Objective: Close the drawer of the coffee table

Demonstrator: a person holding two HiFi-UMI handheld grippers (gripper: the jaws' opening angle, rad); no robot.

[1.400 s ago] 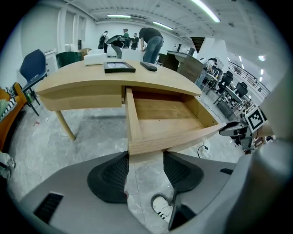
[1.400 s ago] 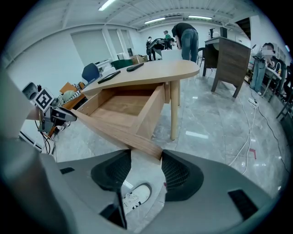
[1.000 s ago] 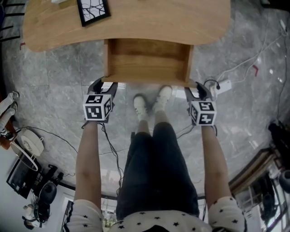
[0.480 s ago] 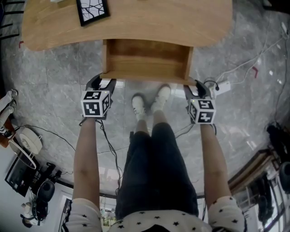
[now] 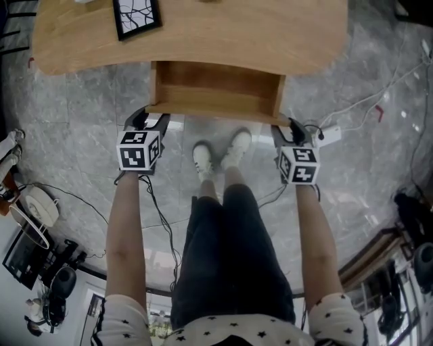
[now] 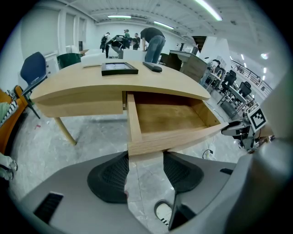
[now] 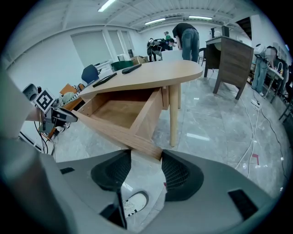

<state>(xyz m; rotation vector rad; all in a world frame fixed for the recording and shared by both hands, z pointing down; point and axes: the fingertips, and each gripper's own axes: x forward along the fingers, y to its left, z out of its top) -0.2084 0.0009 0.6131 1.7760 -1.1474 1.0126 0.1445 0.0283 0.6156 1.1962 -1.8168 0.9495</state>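
Observation:
The wooden coffee table (image 5: 203,34) runs across the top of the head view, and its drawer (image 5: 215,91) stands partly pulled out toward me. My left gripper (image 5: 150,119) is at the drawer front's left corner and my right gripper (image 5: 287,127) at its right corner. In the left gripper view the corner of the drawer (image 6: 167,116) sits right at the tips of the spread jaws of the left gripper (image 6: 145,157). The right gripper view shows the same: the right gripper (image 7: 146,157) is open, with the drawer (image 7: 116,112) corner at its tips. The drawer holds nothing.
A black picture frame (image 5: 137,17) and a remote (image 6: 152,66) lie on the table top. My shoes (image 5: 203,159) stand on the marble floor just below the drawer. A white power strip (image 5: 329,133) with cables lies right; a fan (image 5: 34,206) and gear lie left.
Both grippers have moved forward against the drawer front, and the drawer has slid a little way into the table.

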